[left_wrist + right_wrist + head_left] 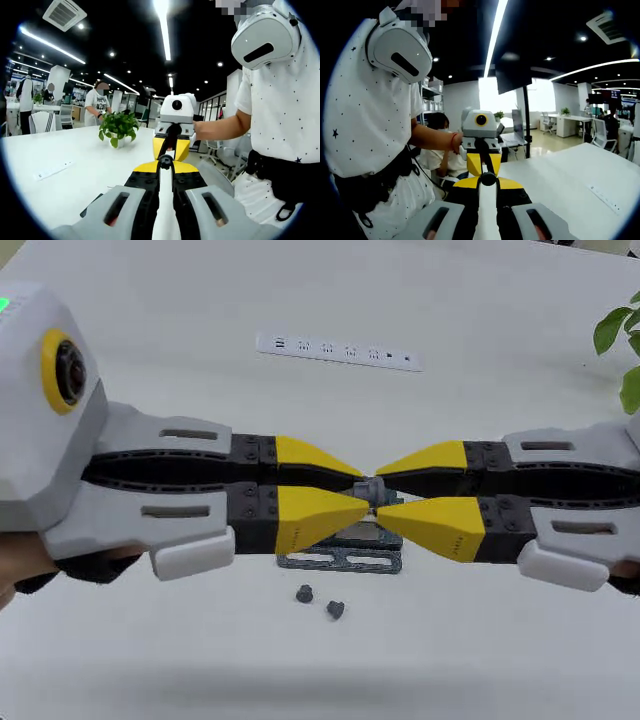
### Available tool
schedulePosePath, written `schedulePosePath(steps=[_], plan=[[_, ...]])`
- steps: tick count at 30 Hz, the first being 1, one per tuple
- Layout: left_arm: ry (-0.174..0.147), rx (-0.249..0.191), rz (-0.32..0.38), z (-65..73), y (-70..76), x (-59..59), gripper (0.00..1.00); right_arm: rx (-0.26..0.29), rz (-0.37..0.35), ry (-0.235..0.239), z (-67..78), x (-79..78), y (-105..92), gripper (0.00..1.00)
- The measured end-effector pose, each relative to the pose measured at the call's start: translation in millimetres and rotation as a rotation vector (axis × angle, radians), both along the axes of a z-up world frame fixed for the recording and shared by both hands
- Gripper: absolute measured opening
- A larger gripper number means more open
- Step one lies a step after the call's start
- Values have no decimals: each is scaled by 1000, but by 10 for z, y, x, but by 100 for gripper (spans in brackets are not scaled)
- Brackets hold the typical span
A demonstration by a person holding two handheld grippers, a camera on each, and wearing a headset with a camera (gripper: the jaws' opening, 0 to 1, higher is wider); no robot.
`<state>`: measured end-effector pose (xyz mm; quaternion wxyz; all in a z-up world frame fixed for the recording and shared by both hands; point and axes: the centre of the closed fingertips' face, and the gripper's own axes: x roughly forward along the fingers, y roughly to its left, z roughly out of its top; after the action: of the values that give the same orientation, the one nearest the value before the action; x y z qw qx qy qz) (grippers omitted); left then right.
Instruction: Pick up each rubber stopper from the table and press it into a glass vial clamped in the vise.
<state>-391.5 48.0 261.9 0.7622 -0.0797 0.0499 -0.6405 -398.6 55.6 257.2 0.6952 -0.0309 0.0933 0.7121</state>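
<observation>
**Ana:** Where are your grippers?

**Me:** My left gripper [360,490] comes in from the left. My right gripper [384,492] comes in from the right. They meet nose to nose over the white tabletop [150,400].

**Ana:** Are they spread wide?

**Me:** No. On both, the yellow jaws are pulled in close, with just a thin gap. Each one pinches the same small grey round piece [372,490], one from each side. In each gripper view it looks like a dark knob right between my yellow tips.

**Ana:** Is that the vial or a stopper?

**Me:** I cannot tell. It is tiny, and my jaws cover most of it.

**Ana:** Where is the vise?

**Me:** The dark metal vise [345,560] sits on the tabletop just under my tips. My jaws hide its top.

**Ana:** Where are the stoppers?

**Me:** Two small dark rubber stoppers [304,593] [335,609] lie on the tabletop near the front of the vise. They are close together but not touching.

**Ana:** What else is there?

**Me:** A long white power strip [340,351] lies farther back, well apart from the vise. A green leafy plant [625,340] is at the far right edge.
</observation>
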Motion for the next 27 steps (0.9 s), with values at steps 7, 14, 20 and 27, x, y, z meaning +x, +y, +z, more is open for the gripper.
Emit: schedulePosePath(steps=[7,14,20,27], plan=[[8,-41,-17,98,8,-31,4,33,22,14,104,-34,2,7],[35,-76,-29,152,25,-27,4,44,40,16,161,-43,8,6],[44,-90,-37,164,45,-31,4,48,51,14,170,-50,12,6],[43,-93,-43,159,51,-30,4,38,54,20,148,-10,-26,5]])
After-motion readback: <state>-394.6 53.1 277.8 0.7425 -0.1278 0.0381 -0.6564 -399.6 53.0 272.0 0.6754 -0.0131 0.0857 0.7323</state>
